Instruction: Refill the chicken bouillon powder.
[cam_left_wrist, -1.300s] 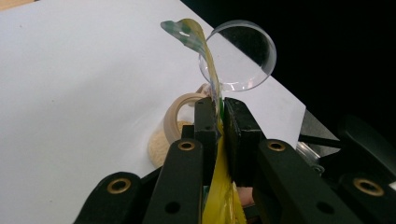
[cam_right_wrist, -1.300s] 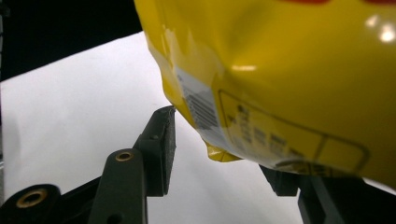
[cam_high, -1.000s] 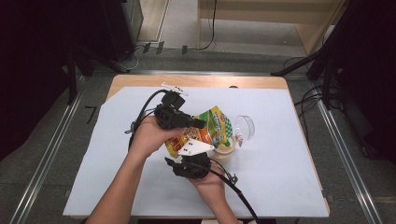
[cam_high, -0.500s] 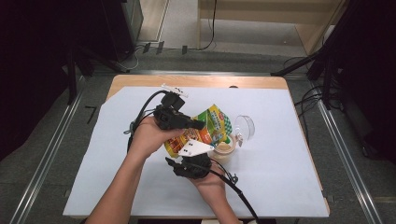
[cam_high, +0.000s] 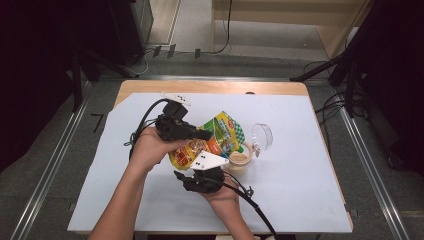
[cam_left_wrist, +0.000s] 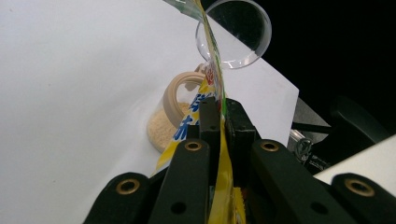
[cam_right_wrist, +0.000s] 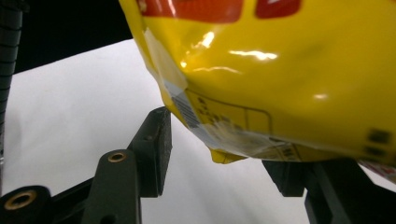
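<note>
- At the left of the high view, the left gripper (cam_high: 202, 134) is seen clenched on the yellow snack bag (cam_high: 220, 137); in the left gripper view its pads are pressed flat against the thin edge of the bag (cam_left_wrist: 219, 154), which stands upright between them.
- The bag is held above the white sheet (cam_high: 300, 165) that covers the table, tilted over a small round jar (cam_high: 239, 161) in which a beige grainy filling is seen.
- Below the bag, the right gripper (cam_high: 202, 172) is held with its jaws parted; they have just been opening, and in the right gripper view the bag's lower corner (cam_right_wrist: 224, 156) hangs between the two fingers (cam_right_wrist: 156, 140) without being pressed by them.
- Just right of the jar, a clear round lid (cam_high: 262, 136) is seen standing on edge; whether it is attached to the jar cannot be told.
- The wooden table edge (cam_high: 210, 87) is left bare beyond the sheet.
</note>
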